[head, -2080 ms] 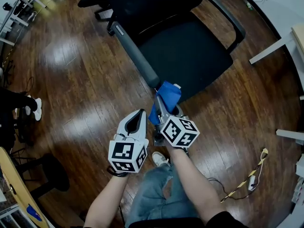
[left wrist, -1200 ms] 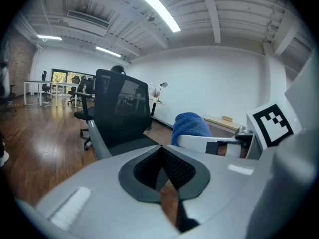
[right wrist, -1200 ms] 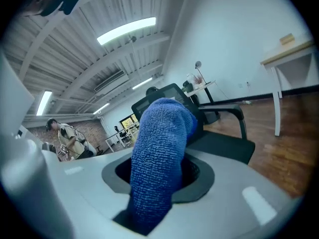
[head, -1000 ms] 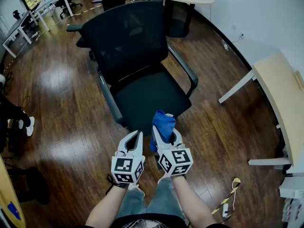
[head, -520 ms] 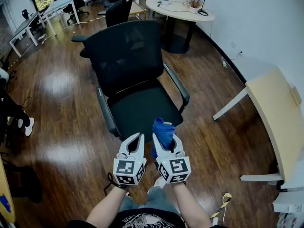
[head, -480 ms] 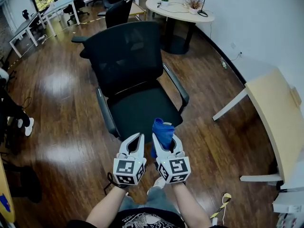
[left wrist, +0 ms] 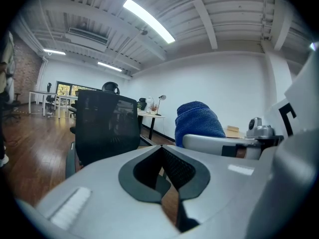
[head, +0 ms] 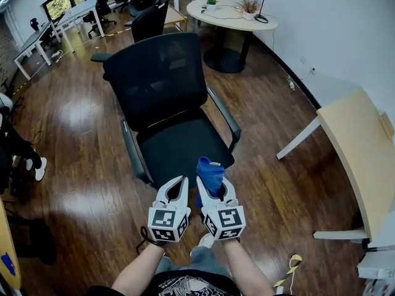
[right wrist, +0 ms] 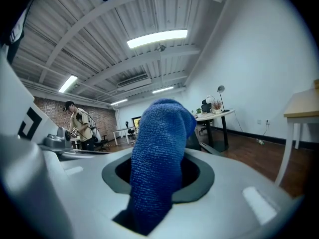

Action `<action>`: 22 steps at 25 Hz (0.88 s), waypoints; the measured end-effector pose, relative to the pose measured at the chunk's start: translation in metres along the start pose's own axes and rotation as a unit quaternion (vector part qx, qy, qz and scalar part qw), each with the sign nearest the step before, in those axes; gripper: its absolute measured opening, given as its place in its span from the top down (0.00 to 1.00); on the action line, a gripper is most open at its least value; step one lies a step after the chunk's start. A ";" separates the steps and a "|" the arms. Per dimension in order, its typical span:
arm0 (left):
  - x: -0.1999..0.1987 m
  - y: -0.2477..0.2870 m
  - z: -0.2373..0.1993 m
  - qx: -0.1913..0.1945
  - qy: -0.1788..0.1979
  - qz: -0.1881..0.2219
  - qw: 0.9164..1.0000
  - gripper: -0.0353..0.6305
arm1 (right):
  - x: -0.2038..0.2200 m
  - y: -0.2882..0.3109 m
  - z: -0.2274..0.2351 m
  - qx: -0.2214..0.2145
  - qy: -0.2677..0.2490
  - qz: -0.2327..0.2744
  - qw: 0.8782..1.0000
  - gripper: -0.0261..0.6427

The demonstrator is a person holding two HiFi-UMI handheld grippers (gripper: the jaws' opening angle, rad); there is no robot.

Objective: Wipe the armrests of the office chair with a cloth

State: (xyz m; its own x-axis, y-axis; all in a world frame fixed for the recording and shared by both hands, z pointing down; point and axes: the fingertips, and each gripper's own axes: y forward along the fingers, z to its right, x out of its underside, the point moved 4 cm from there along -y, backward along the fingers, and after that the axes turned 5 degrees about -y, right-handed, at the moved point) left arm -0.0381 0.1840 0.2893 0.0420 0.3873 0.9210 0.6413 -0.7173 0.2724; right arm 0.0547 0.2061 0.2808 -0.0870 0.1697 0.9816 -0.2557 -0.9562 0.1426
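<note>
Right gripper view, right gripper (right wrist: 158,183) clamped on blue cloth (right wrist: 160,143), left gripper (left wrist: 167,180) jaws together, empty.

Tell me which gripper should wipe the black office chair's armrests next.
Right. The right gripper is shut on the blue terry cloth; the left gripper is shut on nothing. Both face the black office chair.

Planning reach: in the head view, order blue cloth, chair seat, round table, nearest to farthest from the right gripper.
1. Blue cloth, held in its jaws.
2. Chair seat, just ahead.
3. Round table, far behind the chair.
</note>
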 end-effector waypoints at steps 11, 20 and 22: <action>-0.010 0.082 0.066 0.016 0.002 -0.003 1.000 0.94 | -0.013 -0.010 0.104 0.004 -0.008 -0.005 1.000 0.75; -0.019 0.178 0.075 0.028 -0.016 0.012 0.999 0.94 | -0.011 0.034 0.183 0.011 -0.017 -0.025 0.999 0.75; -0.022 0.202 0.070 0.025 -0.025 0.016 0.999 0.94 | -0.011 0.049 0.200 0.009 -0.024 -0.030 0.999 0.75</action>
State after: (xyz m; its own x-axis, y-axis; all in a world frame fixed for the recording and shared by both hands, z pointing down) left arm 0.1442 0.0708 0.3045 0.1003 0.3946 0.9134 0.6763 -0.7003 0.2283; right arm 0.2355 0.1094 0.3023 -0.0255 0.2147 0.9763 -0.2421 -0.9489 0.2023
